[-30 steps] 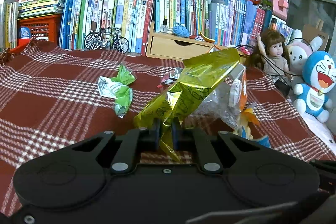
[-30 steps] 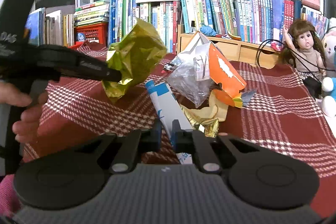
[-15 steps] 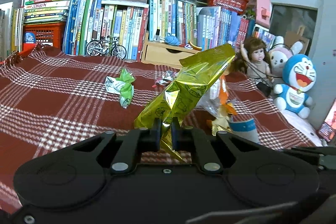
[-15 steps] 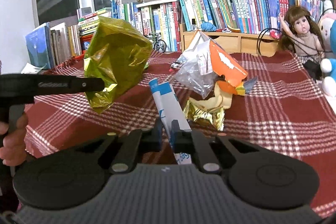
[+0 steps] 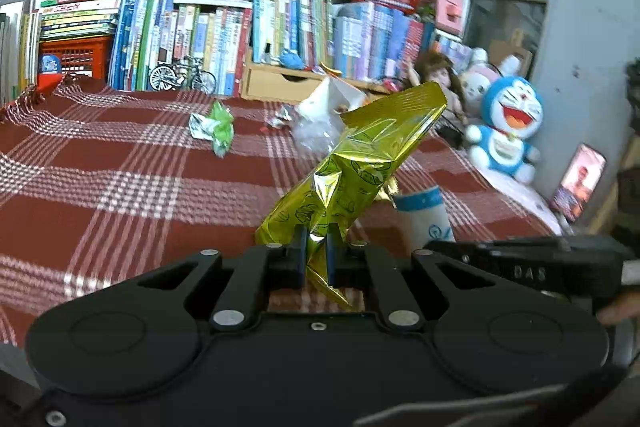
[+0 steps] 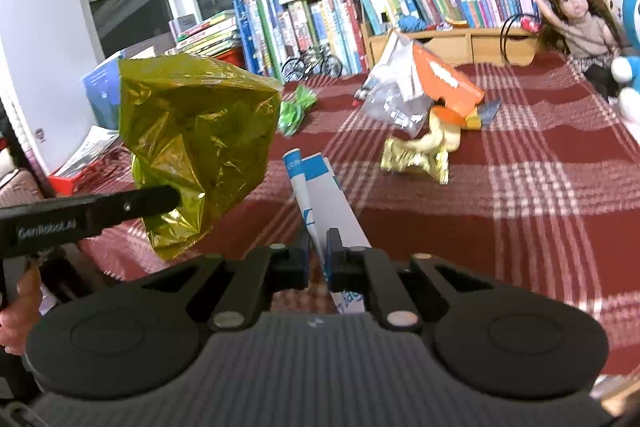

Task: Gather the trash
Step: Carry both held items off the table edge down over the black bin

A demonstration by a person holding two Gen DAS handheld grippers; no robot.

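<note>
Trash is riding in both tongs above the plaid cloth (image 6: 520, 195): our left gripper (image 5: 316, 257) is pinching the yellow foil wrapper (image 5: 360, 163) (light, crinkly, slippery) by its corner, while our right gripper (image 6: 318, 259) is clamping the stiffer white-and-blue carton (image 6: 328, 199).

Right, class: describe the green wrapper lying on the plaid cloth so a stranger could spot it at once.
Start at the row of books under the window and find the small model bicycle standing before them. Come forward onto the red plaid cloth: the crumpled green wrapper lies there alone. Unlike the clear plastic bag and orange packet piled further right, it is bright green with a silvery inside.
</note>
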